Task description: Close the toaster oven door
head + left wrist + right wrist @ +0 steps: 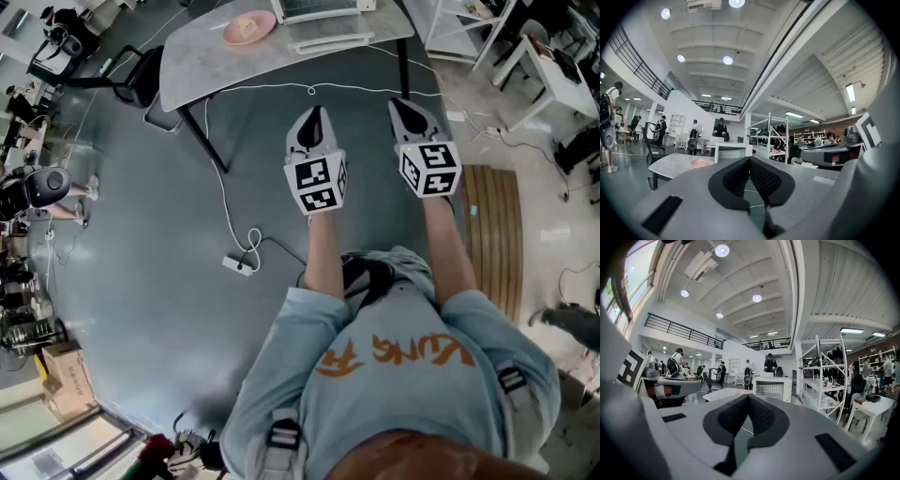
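Note:
The white toaster oven (319, 9) stands at the far edge of a grey table (206, 56), and its door (330, 42) appears folded down toward me. In the right gripper view the oven (772, 387) shows straight ahead, some way off; in the left gripper view the oven (732, 152) is just left of the jaws. A person holds both grippers out in the air, short of the table. My left gripper (316, 112) and right gripper (399, 103) are shut with nothing between the pads (761, 178) (761, 416).
A pink plate (248, 26) with food lies on the table left of the oven. A white cable and power strip (239, 265) trail across the floor. A black chair (141, 75) stands at the left, a slatted wooden board (492, 234) at the right, and white shelving (825, 380) beyond.

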A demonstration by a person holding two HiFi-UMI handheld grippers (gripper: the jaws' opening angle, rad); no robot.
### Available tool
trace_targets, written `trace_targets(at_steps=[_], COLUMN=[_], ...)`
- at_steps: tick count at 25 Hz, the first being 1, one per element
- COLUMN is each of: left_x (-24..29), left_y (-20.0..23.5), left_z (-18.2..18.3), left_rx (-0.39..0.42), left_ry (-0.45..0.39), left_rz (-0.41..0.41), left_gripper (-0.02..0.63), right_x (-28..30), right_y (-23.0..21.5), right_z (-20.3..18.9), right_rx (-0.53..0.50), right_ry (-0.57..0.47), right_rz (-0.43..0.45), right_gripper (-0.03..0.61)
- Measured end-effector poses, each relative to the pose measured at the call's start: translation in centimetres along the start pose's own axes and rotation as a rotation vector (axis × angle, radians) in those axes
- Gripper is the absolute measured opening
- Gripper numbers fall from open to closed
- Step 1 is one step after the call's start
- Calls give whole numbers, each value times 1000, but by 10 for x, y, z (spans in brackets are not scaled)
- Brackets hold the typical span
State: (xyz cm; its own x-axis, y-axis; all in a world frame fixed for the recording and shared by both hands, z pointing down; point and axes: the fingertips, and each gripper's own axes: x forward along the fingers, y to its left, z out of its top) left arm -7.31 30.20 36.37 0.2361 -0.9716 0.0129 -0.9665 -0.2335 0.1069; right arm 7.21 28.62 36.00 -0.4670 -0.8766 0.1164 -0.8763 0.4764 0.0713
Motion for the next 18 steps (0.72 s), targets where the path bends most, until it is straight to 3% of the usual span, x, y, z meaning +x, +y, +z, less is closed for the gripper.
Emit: trace_targets(at_steps=[5,11,18], left_x=[-2,-2,-3], left_y=[-14,7,19], left_z=[13,-7,-6], left_rx=[50,27,1], left_ry=[5,84,89], left_rz=[-40,-7,-3], left_gripper=[2,2,2], right_x=[-2,-1,7], right_y=[5,2,-3], right_z=[8,15,15], right_rx=[24,71,53], right_ry=[-15,-67,-43], right_rz=[16,-33,-48], right_gripper=[-3,-3,-3])
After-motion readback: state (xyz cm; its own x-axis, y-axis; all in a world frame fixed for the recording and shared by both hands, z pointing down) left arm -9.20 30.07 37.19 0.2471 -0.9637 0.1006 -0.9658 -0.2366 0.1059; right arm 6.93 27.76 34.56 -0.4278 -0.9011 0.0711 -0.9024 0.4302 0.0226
